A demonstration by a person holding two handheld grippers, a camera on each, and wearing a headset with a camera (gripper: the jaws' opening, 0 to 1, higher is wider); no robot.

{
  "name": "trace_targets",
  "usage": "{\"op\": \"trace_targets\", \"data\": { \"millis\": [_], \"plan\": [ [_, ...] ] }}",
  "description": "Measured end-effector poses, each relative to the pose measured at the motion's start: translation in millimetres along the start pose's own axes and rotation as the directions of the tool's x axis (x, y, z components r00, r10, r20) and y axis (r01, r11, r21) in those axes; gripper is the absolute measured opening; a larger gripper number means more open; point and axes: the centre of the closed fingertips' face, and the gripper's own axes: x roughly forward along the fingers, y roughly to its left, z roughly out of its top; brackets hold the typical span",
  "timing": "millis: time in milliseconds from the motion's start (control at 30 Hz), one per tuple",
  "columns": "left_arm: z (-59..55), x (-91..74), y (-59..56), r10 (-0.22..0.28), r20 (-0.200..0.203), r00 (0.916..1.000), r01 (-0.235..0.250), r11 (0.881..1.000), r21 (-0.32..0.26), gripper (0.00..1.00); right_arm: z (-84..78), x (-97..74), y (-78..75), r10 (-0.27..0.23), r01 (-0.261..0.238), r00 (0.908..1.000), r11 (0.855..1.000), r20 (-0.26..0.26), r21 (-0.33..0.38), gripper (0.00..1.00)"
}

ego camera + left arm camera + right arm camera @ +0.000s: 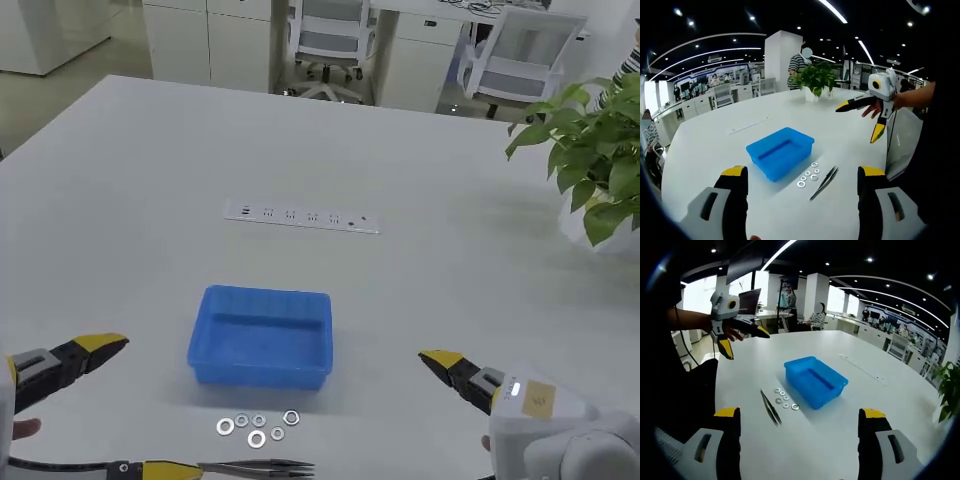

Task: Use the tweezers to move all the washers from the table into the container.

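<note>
**Both grippers empty**

Left of the container [262, 335], the left gripper [746, 344] gapes wide, holding nothing. Washers [258, 427] lie just by the container's near wall, tweezers [260, 466] beside them. Right of the container, the right gripper [857, 124] likewise gapes.

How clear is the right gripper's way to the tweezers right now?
Probably yes: the right gripper is open and the tweezers lie on bare table ahead of it, with nothing between.
</note>
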Motion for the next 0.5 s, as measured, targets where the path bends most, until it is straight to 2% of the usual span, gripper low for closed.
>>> {"op": "trace_targets", "data": {
  "millis": [500],
  "plan": [
    [0.6,-0.3,0.6,-0.004,-0.003,1.0,0.004,1.0,0.005,0.97,3.6,-1.2,-2.3,-0.008,0.008,0.9999,1.0,0.012,0.001,0.99]
  ]
}}
